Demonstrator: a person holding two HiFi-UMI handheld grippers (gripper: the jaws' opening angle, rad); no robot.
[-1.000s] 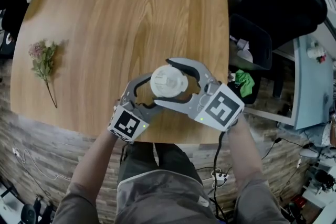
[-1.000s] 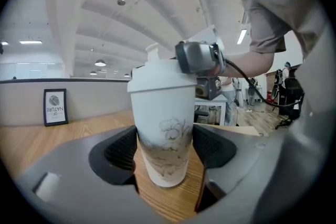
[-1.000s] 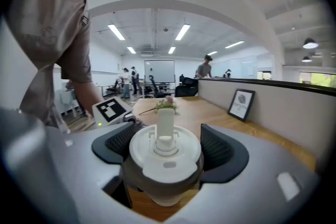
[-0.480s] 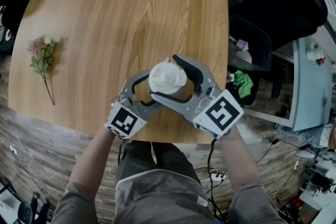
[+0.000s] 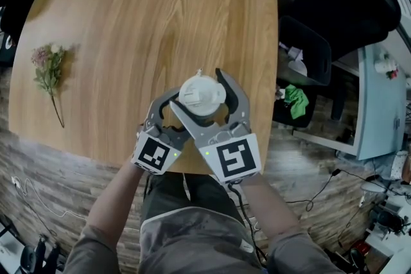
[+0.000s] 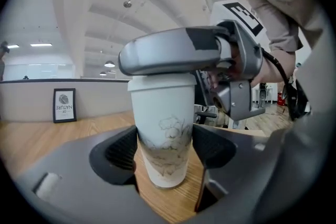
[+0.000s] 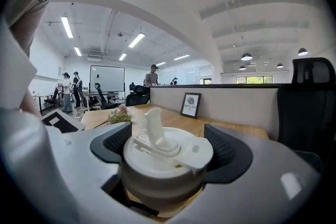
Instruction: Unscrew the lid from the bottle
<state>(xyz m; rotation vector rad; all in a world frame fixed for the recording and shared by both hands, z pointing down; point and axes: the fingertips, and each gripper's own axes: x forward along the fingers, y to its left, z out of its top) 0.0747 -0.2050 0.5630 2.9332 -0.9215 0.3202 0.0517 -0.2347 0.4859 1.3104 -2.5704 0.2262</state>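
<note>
Right gripper view: the right gripper (image 7: 169, 149) is opening its jaws, with the lid (image 7: 181, 153) between them, barely clear of the pads. The left gripper (image 6: 165, 150) clamps the bottle (image 6: 157, 113) low between its jaws. If that clamp slips when the lid is next turned, the bottle could spin or tip. The thread seam is hidden, so how loose the lid sits is unclear.

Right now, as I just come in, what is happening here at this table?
A person at a wooden table holds a hand-held gripper in each hand and works on a white bottle standing upright near the front edge. The left hand-held gripper clamps the bottle's body. The right hand-held gripper sits around the lid; its jaws are opening, and the pads do not seem to press. The lid is still on.
</note>
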